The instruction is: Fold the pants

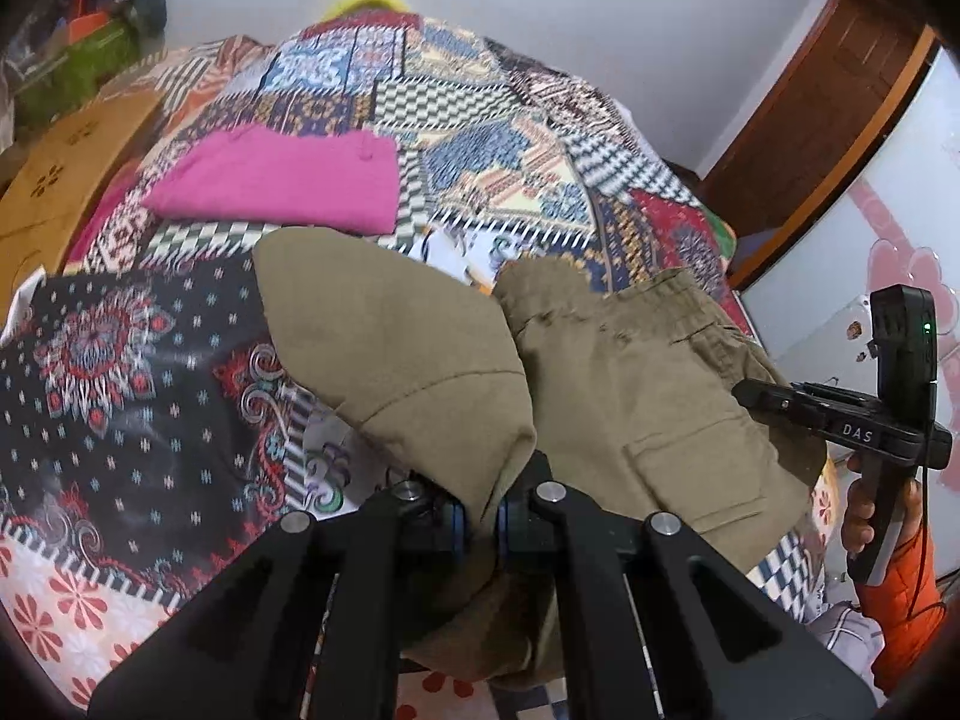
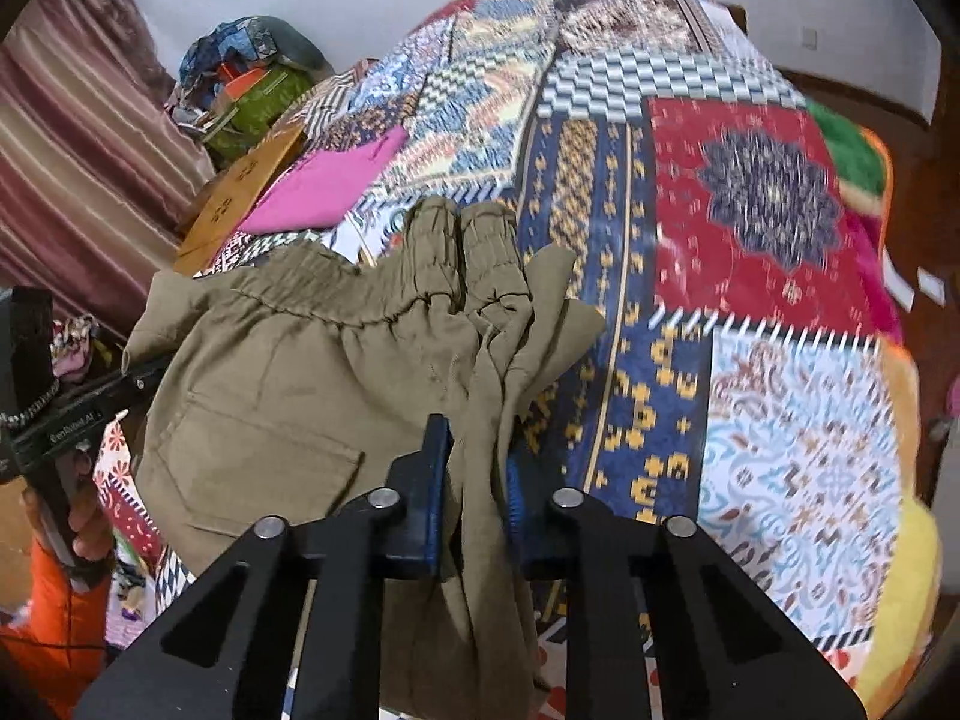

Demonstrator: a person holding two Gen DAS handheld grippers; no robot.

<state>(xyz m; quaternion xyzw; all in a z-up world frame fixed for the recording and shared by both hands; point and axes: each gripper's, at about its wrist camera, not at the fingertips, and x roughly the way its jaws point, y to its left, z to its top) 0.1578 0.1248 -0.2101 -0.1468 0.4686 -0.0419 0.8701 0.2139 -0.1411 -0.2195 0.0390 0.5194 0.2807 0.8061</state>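
Olive pants (image 1: 630, 372) lie on a patchwork bedspread (image 1: 510, 120). In the left wrist view one leg end is lifted and folded over, and my left gripper (image 1: 480, 516) is shut on its hem. The back pocket faces up on the seat part. My right gripper (image 1: 750, 396) reaches in from the right, held by a hand in an orange sleeve. In the right wrist view my right gripper (image 2: 477, 498) has its blue pads shut on bunched cloth of the pants (image 2: 288, 372) below the gathered waistband (image 2: 372, 300). The left gripper's fingertips are hidden under the pants' left edge.
A folded pink garment (image 1: 282, 180) lies further back on the bedspread (image 2: 750, 210). A cardboard box (image 1: 72, 162) and a pile of bags (image 2: 252, 78) stand beside the bed on the left. A striped curtain (image 2: 72, 150) hangs behind them; a wooden door frame (image 1: 840, 90) is on the right.
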